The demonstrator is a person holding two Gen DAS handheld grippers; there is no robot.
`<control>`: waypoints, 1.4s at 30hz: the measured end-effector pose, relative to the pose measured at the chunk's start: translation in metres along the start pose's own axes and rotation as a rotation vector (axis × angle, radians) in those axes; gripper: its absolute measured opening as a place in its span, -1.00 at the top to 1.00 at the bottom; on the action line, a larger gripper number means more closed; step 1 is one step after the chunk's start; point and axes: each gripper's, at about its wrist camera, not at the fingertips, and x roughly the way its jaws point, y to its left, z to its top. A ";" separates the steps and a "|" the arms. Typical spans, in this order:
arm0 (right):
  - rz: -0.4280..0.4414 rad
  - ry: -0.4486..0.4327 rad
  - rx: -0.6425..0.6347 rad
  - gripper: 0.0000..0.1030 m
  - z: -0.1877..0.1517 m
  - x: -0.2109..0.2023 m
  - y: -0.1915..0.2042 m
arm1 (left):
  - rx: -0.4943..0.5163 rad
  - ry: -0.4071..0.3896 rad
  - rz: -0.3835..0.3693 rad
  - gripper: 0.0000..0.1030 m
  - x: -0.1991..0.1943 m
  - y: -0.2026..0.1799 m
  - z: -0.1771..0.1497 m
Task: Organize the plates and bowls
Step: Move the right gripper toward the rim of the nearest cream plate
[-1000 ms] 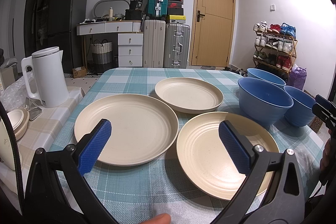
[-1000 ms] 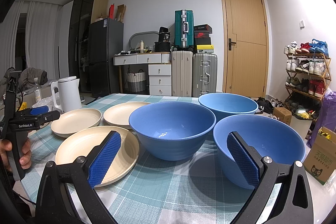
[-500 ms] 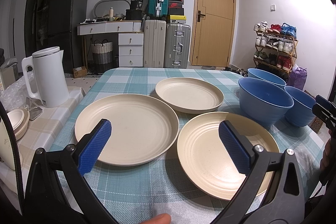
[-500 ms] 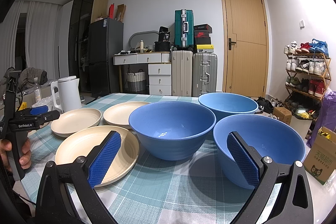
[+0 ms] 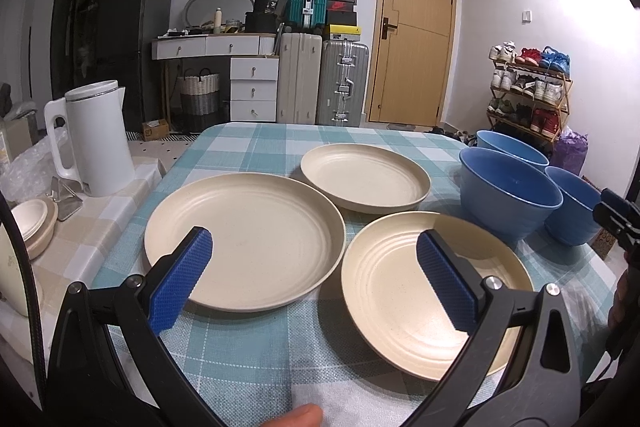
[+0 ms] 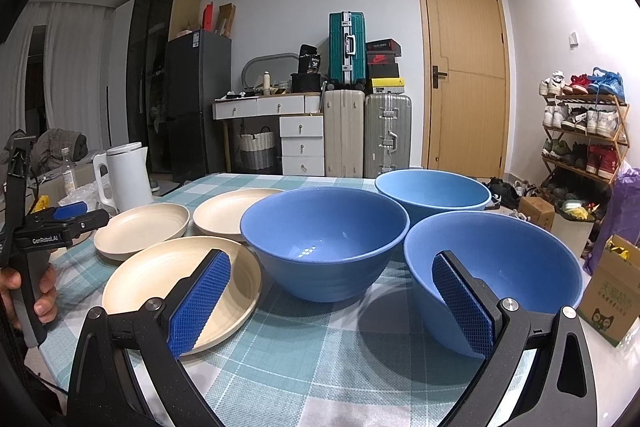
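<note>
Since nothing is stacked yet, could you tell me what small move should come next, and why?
Probably ease the left gripper forward and down to the near rim of the right-hand plate. Its jaws are open and empty, and all three plates lie singly on the tablecloth.

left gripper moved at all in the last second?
No. In the left wrist view the left gripper frames the near plate and white kettle exactly as before.

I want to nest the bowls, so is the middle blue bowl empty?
Empty. The right wrist view looks into the middle blue bowl and shows only bare blue inside with a small light glint.
</note>
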 end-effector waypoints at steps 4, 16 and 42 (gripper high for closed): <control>-0.014 0.009 0.006 -1.00 0.001 0.002 -0.001 | 0.002 -0.004 -0.004 -0.98 -0.006 -0.003 0.005; -0.008 0.023 -0.020 -1.00 0.014 0.001 0.013 | 0.038 0.020 0.007 -0.98 -0.026 -0.019 0.022; 0.164 0.050 -0.093 -1.00 0.104 0.020 0.111 | -0.045 0.037 0.122 -0.97 -0.075 0.013 0.077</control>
